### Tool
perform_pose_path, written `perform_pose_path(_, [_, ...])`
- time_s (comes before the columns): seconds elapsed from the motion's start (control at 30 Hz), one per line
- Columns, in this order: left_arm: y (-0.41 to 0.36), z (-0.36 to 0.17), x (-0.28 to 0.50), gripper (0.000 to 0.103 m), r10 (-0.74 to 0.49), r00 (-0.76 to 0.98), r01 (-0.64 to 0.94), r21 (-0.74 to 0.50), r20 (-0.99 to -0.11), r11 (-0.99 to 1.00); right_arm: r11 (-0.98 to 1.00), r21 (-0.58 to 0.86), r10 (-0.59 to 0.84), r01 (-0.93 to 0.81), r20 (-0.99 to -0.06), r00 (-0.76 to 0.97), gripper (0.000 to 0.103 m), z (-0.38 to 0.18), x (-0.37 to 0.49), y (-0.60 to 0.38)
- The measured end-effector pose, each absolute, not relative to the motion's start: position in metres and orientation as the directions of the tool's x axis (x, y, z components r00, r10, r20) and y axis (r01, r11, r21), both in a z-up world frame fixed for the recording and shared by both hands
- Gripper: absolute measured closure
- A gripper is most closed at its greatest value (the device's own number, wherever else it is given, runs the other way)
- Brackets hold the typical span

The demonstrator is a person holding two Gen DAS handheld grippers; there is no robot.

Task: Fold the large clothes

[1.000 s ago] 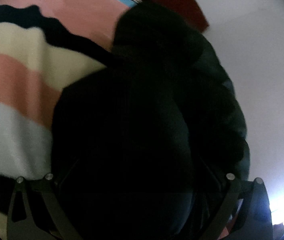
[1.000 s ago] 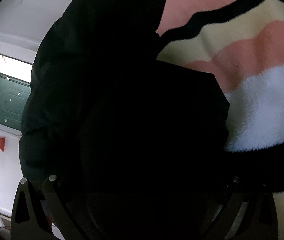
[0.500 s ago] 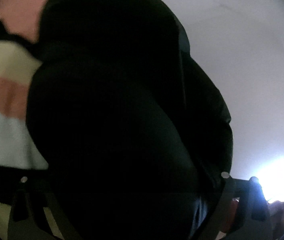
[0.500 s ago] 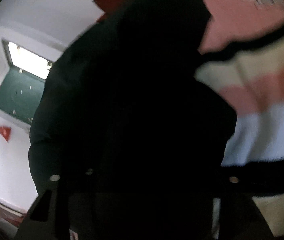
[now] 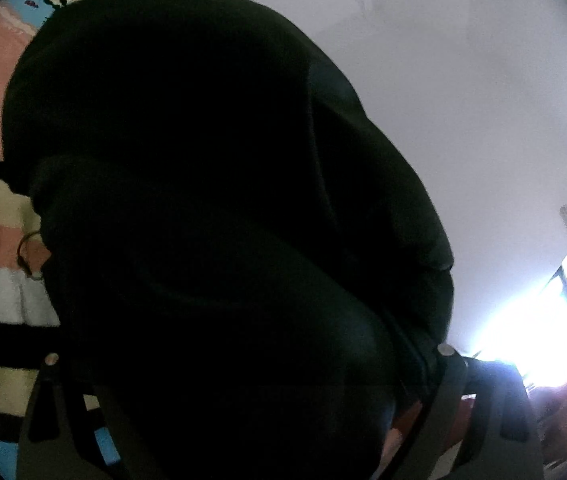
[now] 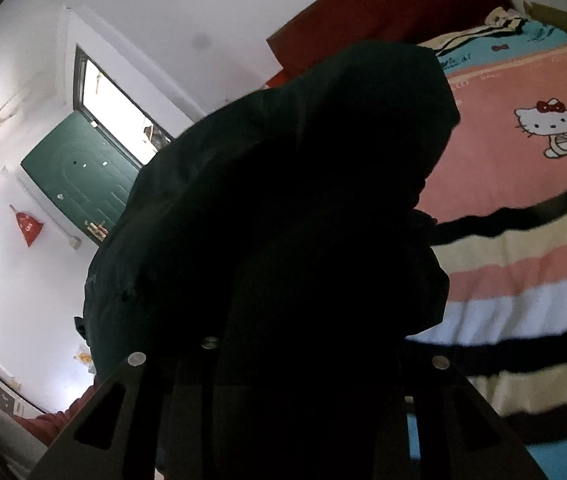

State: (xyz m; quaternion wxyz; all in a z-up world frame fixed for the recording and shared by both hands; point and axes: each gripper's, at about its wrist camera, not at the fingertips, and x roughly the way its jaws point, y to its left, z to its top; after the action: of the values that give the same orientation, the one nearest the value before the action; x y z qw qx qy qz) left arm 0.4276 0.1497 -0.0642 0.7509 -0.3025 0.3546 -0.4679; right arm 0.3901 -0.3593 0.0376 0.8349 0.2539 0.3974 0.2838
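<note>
One dark garment (image 6: 283, 220), one striped blanket (image 6: 523, 280), one green door (image 6: 83, 184).

a dark garment (image 6: 283, 200) of matt, smooth cloth is seen, perhaps padded. the striped blanket (image 6: 523, 272) is shown fleecy; the green door (image 6: 83, 176) looks painted metal.

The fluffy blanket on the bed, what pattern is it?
Wavy stripes of black, cream, pink and white on the fluffy striped blanket, clearest in the right wrist view.

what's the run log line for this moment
stage: lifting | item: dark jacket | right claw: closing, jacket between | under: striped blanket
</note>
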Motion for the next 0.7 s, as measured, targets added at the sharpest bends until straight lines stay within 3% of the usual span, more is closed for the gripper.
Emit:
perform_pose_path(0.1, [0.155,-0.097,0.432,0.009,-0.888,0.314,0.426,-0.786,-0.335,0.447,0.724,0.656,0.652,-0.214,-0.548,0.524,0.073,0.012,0.384,-0.37])
perform_pose_path(0.13, [0.159,-0.116,0.435,0.009,-0.846,0.327,0.377,-0.763,-0.42,0.524,0.733,0.656,0.637,-0.178,-0.571,0.518,0.073,0.001,0.375,-0.374])
perform_pose_path(0.23, [0.186,-0.153,0.438,0.008,-0.779,0.345,0.244,-0.751,-0.524,0.613,0.777,0.629,0.555,-0.022,-0.669,0.494,0.066,-0.05,0.357,-0.393])
perform_pose_path(0.33, [0.224,-0.152,0.433,0.008,-0.739,0.442,0.162,-0.765,-0.508,0.623,0.739,0.668,0.539,0.088,-0.664,0.518,0.041,-0.076,0.344,-0.415])
perform_pose_path(0.4, [0.248,-0.143,0.429,0.008,-0.69,0.512,0.115,-0.755,-0.512,0.646,0.763,0.633,0.482,0.131,-0.692,0.537,0.013,-0.075,0.337,-0.424])
perform_pose_path(0.57, [0.316,-0.098,0.425,0.008,-0.535,0.635,0.019,-0.682,-0.557,0.732,0.871,0.462,0.296,0.167,-0.765,0.572,0.011,-0.039,0.321,-0.436])
perform_pose_path(0.7, [0.225,-0.072,0.426,0.008,-0.439,0.644,0.041,-0.545,-0.626,0.837,0.926,0.358,0.214,0.117,-0.755,0.62,0.011,0.002,0.324,-0.418])
